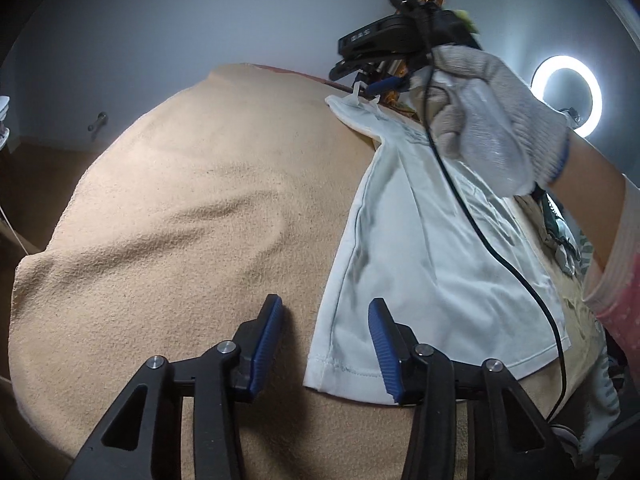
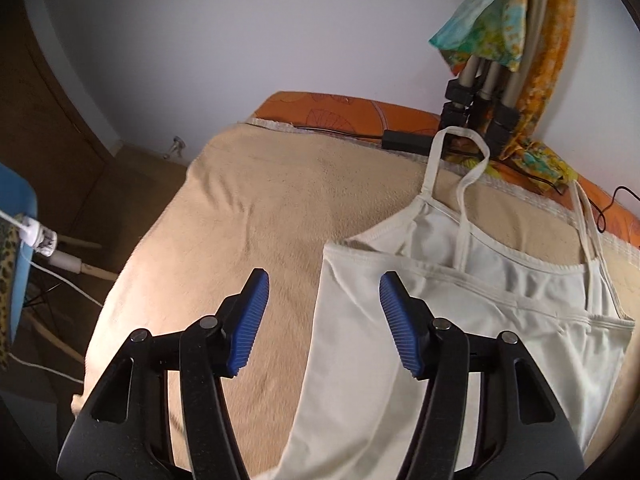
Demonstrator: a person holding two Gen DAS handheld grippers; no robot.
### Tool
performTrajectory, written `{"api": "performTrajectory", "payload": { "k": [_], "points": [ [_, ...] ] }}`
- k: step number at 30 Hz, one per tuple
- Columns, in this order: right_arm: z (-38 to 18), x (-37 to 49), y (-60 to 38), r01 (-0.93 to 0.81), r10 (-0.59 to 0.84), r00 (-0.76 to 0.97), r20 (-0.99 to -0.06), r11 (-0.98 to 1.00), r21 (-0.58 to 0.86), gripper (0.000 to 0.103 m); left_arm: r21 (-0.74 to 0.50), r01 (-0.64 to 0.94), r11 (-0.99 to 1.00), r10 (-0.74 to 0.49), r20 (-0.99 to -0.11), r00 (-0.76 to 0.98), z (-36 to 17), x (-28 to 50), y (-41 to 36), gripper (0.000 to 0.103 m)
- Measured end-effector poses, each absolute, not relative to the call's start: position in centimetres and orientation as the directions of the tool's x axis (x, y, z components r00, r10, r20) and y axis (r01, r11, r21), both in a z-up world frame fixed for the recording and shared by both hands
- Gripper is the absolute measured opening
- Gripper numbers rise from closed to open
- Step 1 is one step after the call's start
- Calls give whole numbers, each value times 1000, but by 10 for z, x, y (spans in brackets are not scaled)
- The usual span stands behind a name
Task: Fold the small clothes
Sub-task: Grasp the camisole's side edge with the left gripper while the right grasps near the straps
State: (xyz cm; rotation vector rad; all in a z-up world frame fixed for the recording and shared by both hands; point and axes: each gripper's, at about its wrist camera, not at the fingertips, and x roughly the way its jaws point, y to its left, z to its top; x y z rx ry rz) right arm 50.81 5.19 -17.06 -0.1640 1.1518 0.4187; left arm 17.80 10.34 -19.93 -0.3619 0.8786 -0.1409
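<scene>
The white camisole (image 2: 460,312) lies flat near the bed's (image 2: 260,184) right edge, straps toward the far end. Both claws are part-open and hold nothing: the left claw (image 1: 326,346) straddles the hem corner, the right claw (image 2: 320,324) the top side edge. A shallow pinch could catch one layer only, skewing the fold. Both point steeply downward.

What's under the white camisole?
The white camisole lies on a beige blanket, which shows all around it. Whatever is directly beneath the fabric is covered; orange bedding shows only past the blanket's far edge.
</scene>
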Motion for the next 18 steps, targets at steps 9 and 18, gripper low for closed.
{"api": "performTrajectory", "payload": {
  "k": [9,18],
  "points": [
    [-205,534,70,-402,154,305,-940,915,20,42,-395,-12,918,-297,-709,639,-202,178,111,16],
    [-218,543,80,-422,79,303,-950,905,-60,10,-463,-17,886,-337,-668,663,-199,171,123,2]
  ]
}}
